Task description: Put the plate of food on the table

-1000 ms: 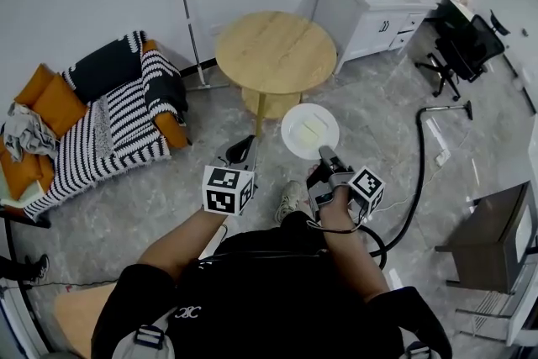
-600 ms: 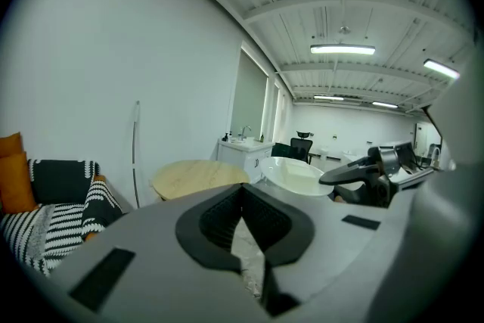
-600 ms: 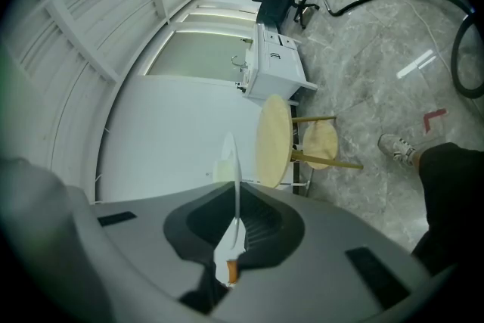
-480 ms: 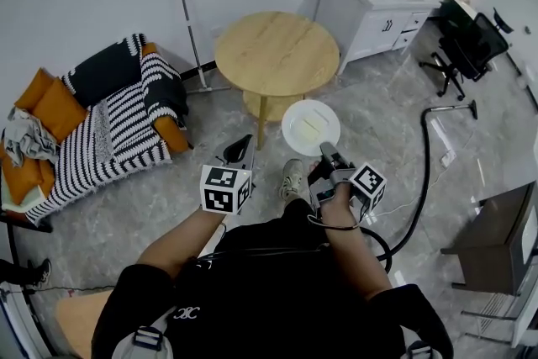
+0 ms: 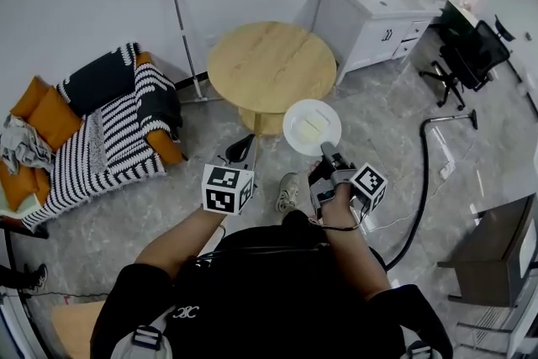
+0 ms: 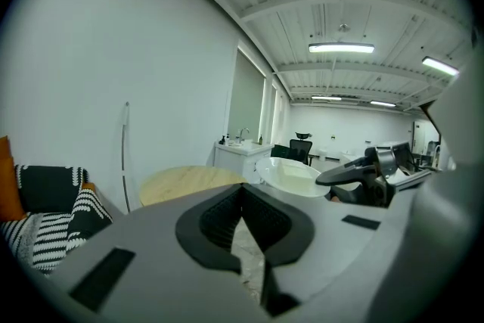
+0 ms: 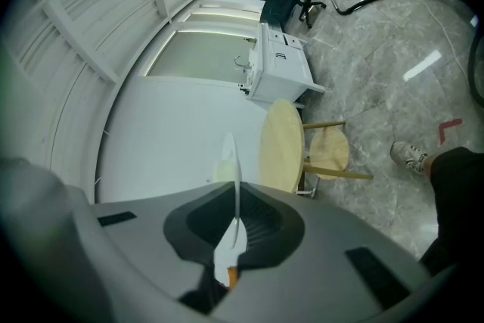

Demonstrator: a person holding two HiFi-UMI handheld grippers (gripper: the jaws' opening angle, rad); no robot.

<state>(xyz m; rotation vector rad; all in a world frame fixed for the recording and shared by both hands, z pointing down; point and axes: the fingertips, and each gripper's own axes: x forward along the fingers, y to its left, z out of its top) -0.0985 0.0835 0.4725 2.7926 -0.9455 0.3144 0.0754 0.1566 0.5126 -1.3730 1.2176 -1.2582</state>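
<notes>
Short of the round wooden table [image 5: 271, 65], right hand-held gripper [image 5: 324, 150] pinches the rim of the white food plate [image 5: 312, 127]: carry it level.

The head view looks steeply down from overhead onto the round pale wooden bench [image 5: 271, 67]. The left gripper view faces it level from nearby. The right gripper view, rolled sideways, sees it too, with the white round plate [image 7: 234, 189] close up.
</notes>
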